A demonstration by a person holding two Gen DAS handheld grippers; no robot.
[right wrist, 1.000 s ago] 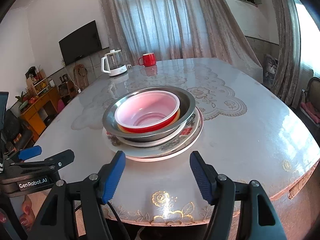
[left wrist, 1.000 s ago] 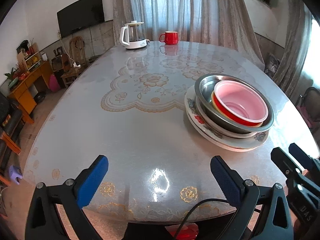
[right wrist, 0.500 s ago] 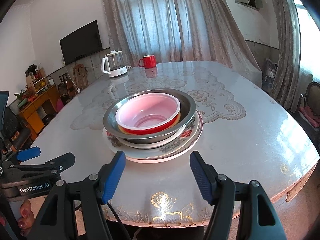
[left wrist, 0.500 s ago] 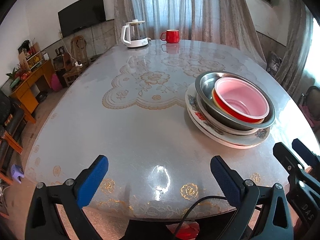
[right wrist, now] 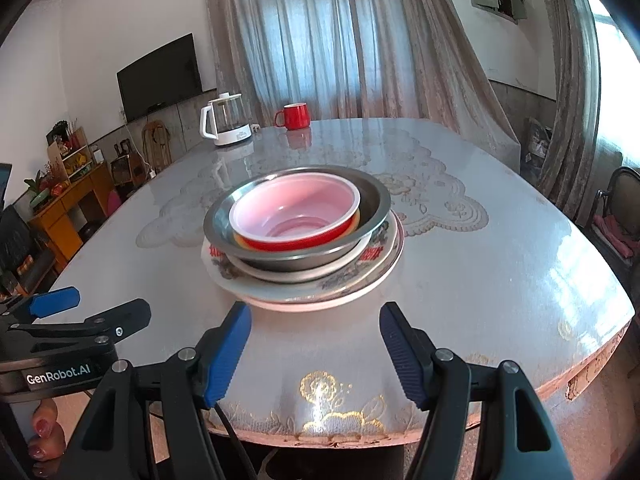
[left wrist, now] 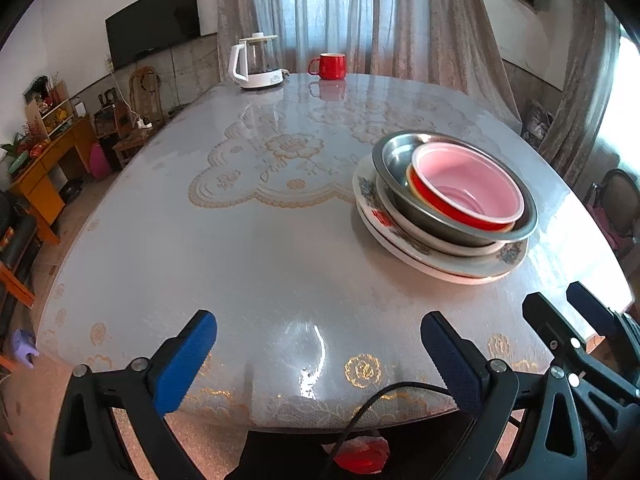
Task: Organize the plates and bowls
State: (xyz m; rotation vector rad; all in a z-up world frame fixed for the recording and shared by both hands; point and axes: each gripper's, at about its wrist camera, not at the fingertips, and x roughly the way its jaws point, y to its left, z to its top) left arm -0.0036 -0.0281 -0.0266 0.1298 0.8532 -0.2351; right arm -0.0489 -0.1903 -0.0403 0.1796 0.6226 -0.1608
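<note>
We are looking at a red bowl (right wrist: 296, 216) with a pink inside, nesting in a steel bowl (right wrist: 372, 208) that is sitting on what seem to be two or three stacked floral plates (right wrist: 360, 276), all on the table (right wrist: 500, 264) toward our near edge. Our right gripper (right wrist: 314, 350) is hovering just short of the stack, jaws spread wide and empty. Our left gripper (left wrist: 318, 356) is gaping wider, gripping nothing, beside it over the table edge. A kettle (left wrist: 256, 62) and red mug (left wrist: 330, 66) are standing at the far side

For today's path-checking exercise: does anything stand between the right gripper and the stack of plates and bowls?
Nothing visible does. Only bare tablecloth lies between the open right gripper and the stack; kettle and mug stand far behind it.
</note>
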